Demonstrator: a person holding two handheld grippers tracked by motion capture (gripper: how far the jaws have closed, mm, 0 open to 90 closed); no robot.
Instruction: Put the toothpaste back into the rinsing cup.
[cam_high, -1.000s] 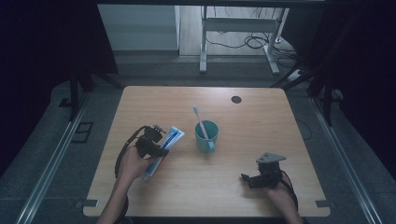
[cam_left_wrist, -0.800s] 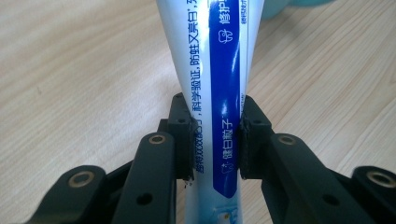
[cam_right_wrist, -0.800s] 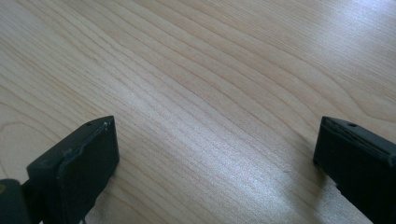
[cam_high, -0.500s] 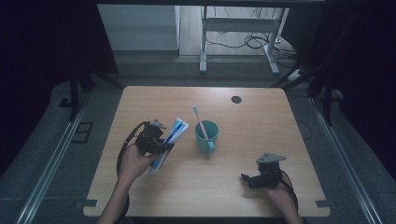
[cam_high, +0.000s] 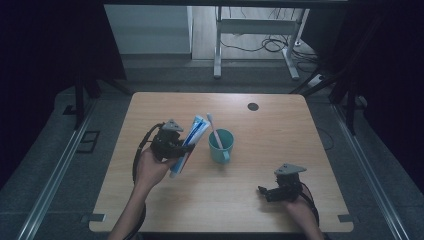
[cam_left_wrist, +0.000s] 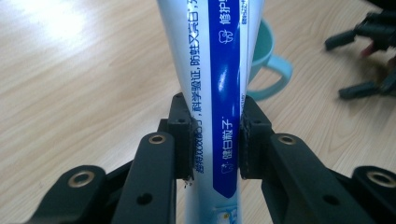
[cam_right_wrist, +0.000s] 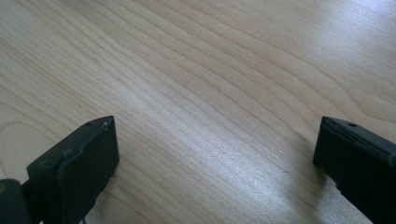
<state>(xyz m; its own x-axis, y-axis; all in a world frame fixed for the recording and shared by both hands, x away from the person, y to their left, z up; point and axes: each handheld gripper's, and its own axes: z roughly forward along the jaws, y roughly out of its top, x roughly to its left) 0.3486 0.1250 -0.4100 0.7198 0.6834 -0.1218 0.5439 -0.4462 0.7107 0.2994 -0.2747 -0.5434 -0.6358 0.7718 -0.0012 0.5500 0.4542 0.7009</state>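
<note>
A white and blue toothpaste tube is held off the table by my left gripper, whose jaws are shut on its lower part. The tube tilts up and right, its top end close to the rim of a teal mug. A white toothbrush stands in the mug. In the left gripper view the mug shows behind the tube. My right gripper rests low near the table's front right, open, with bare wood between its jaws.
The wooden table has a dark round cable hole near its back edge. Grey floor and desk legs lie beyond. The right gripper also appears at the far right of the left gripper view.
My left gripper has lifted the toothpaste tube and carried it up and right toward the mug. The right gripper has stayed in place.
</note>
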